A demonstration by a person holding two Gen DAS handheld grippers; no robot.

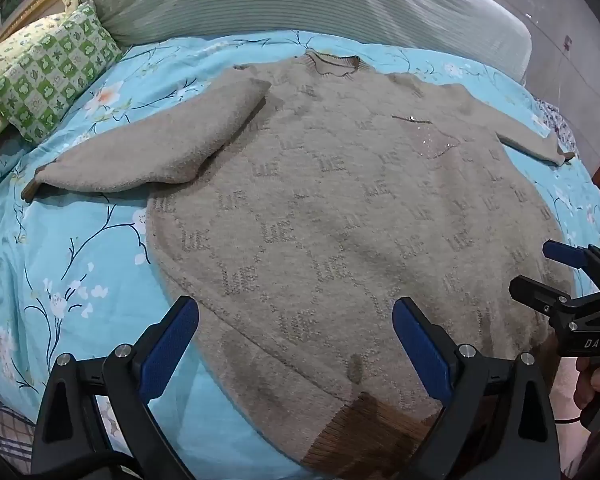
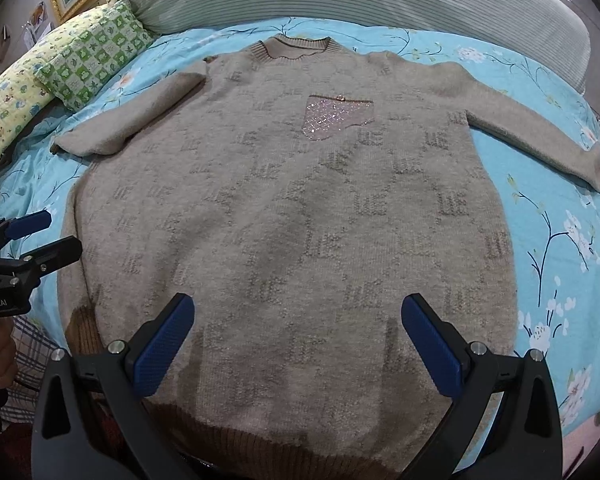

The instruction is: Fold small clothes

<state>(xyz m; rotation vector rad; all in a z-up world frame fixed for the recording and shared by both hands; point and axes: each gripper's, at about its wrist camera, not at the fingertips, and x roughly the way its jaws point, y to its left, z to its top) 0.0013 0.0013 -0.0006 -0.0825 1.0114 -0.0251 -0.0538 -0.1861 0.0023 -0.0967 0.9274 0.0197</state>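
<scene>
Left gripper [image 1: 296, 344] jaws wide apart, empty, hovers over sweater [image 1: 340, 208] near-left hem corner. Sweater flat on bed [image 1: 80, 248], long axis near to far, collar [image 2: 294, 48] far. Left sleeve [image 1: 152, 152] doubled back toward shoulder; right sleeve [image 2: 536, 132] outstretched right. Beige knit, sparkly pocket [image 2: 332, 116], brown hem. Right gripper [image 2: 298, 344] jaws apart, empty, over near hem centre, nearer right sleeve.

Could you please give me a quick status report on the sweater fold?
Left gripper and right gripper open, empty, above the hem. Sweater flat on the bed sheet, one sleeve lying angled, not folded in. Nothing in the way.
</scene>
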